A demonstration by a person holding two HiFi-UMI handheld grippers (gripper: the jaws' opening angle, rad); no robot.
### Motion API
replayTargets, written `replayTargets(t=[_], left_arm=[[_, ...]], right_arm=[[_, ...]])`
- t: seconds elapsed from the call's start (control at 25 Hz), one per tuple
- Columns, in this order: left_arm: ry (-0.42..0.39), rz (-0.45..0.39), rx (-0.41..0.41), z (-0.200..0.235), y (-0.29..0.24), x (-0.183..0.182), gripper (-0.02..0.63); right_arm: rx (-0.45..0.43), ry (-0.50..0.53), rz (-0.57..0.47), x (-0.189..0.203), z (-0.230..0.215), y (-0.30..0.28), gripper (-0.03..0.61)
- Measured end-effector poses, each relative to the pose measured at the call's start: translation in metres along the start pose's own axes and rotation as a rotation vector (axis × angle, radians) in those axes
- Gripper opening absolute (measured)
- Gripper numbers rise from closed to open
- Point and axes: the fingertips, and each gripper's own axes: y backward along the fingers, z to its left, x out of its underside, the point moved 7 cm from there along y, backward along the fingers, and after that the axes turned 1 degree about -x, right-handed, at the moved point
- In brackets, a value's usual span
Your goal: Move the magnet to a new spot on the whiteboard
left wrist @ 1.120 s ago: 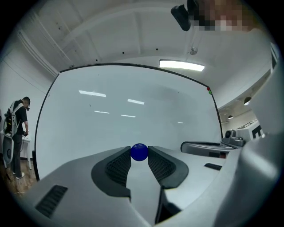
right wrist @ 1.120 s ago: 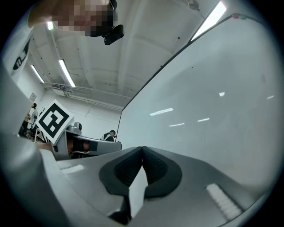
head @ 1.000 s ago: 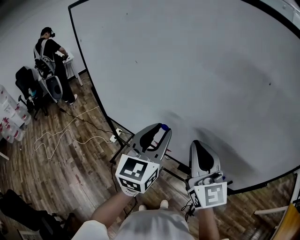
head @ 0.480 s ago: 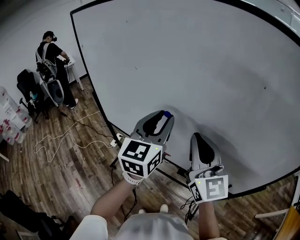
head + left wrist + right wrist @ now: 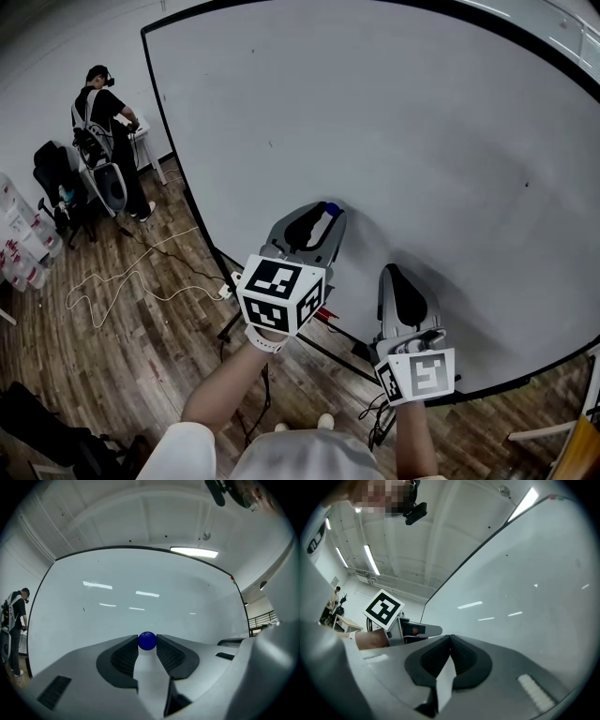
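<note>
Rising along the whiteboard, the left gripper now sits higher than a second ago, farther from the board's lower edge. Its jaws are clamped on the small blue magnet, which is pinched right at their tips. This suggests the magnet has left its old spot and is being carried, with only the setting-down left to do. Whether the ball touches the board at this moment cannot be told. The right gripper has its jaws pressed together on nothing and hangs to the right, near the lower edge, hardly shifted. No brand or word can be read. The marker cubes carry only black-and-white square patterns, and the board shows just a few tiny dark specks.
</note>
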Motion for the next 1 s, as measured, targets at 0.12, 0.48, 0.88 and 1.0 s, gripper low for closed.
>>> replayTargets(t=[0.12,0.48,0.88,1.0], left_arm=[[-0.006,-0.012,0.003,0.001,-0.007,-0.006,0.123],[-0.038,-0.042,0.005,-0.002,-0.025,-0.023,0.123],[-0.055,-0.036,-0.028,-0.003,-0.033,-0.027,0.123],[-0.056,-0.039,-0.035,-0.003,-0.034,-0.026,0.124]], right_arm=[[0.005,-0.002,-0.001,0.002,-0.003,-0.001,0.009],[0.013,0.003,-0.013,-0.002,-0.009,-0.001,0.009],[0.025,-0.005,-0.007,-0.001,-0.012,0.001,0.009],[0.027,-0.011,-0.006,0.001,-0.012,0.002,0.009]])
